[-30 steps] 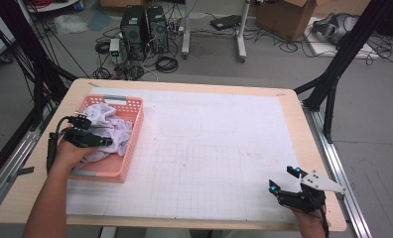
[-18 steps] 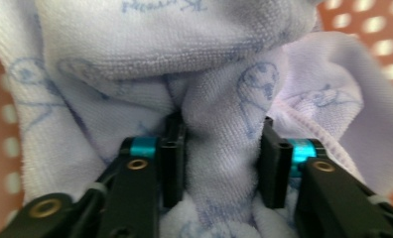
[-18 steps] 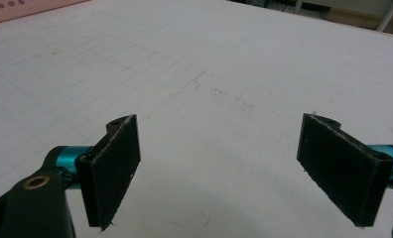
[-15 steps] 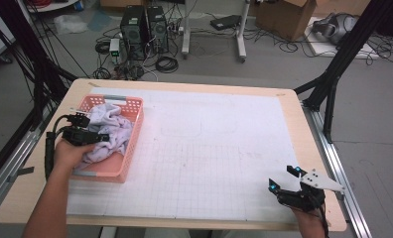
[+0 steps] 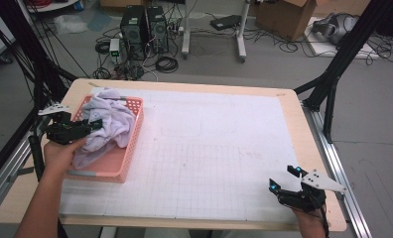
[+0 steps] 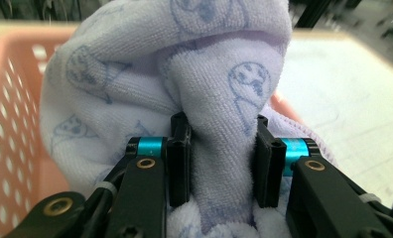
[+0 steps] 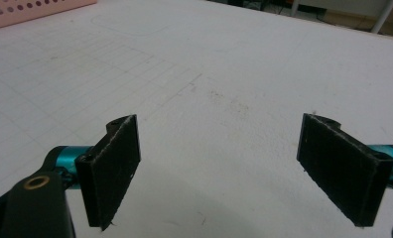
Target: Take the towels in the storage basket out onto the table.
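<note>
One pink basket (image 5: pixel 127 148), one lilac towel (image 5: pixel 110 126) heaped in it, and the left tool (image 5: pixel 93 124) is in there, its jaws pinching a thick fold of that towel (image 6: pixel 219 148) between them. The cloth bulges up just past the tool's tips. Far off across the tabletop (image 5: pixel 224 148), the right tool (image 5: pixel 284 179) sits spread wide, with bare gridded surface ahead of it.
</note>
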`<state>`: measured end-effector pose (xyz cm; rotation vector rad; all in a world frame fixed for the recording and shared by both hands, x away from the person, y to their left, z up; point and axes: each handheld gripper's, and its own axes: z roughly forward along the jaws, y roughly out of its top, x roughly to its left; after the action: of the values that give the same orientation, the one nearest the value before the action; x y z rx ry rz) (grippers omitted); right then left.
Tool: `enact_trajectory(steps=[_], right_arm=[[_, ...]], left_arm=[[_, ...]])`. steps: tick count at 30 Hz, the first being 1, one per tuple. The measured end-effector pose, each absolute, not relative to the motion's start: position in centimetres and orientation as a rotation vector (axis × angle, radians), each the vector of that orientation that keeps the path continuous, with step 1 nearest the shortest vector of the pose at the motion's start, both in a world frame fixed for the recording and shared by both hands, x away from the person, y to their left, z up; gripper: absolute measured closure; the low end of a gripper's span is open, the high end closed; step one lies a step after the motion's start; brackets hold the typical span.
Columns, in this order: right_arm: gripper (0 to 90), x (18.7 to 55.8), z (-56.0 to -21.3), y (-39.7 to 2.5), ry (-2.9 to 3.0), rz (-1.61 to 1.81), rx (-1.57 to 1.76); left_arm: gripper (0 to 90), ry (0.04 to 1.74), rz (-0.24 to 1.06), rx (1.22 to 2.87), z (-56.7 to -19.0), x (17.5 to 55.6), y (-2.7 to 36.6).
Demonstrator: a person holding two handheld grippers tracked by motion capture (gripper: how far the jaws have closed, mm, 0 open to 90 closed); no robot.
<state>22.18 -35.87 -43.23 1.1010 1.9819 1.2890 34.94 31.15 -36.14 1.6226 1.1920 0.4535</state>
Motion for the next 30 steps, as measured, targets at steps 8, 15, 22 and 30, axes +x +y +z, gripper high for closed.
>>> enact_trajectory(steps=[8, 15, 22, 30], right_arm=[[15.6, 22.2, -43.2, -35.9, 1.978, 1.290, 1.101], [15.6, 22.2, -43.1, -36.0, 1.972, 1.293, 1.096], [15.6, 22.1, -43.1, -36.0, 1.970, 1.297, 1.098], [15.6, 22.1, -43.0, -35.9, 1.975, 1.305, 1.097]], left_arm=[[66.3, 1.038, 0.496, 1.520, -33.4, 34.2, 31.2], [66.3, 0.924, 0.560, 1.469, -31.0, 33.5, 30.7], [66.3, 0.823, 0.557, 1.437, -29.3, 32.9, 29.8], [66.3, 0.691, 0.540, 1.427, -26.9, 32.1, 27.2]])
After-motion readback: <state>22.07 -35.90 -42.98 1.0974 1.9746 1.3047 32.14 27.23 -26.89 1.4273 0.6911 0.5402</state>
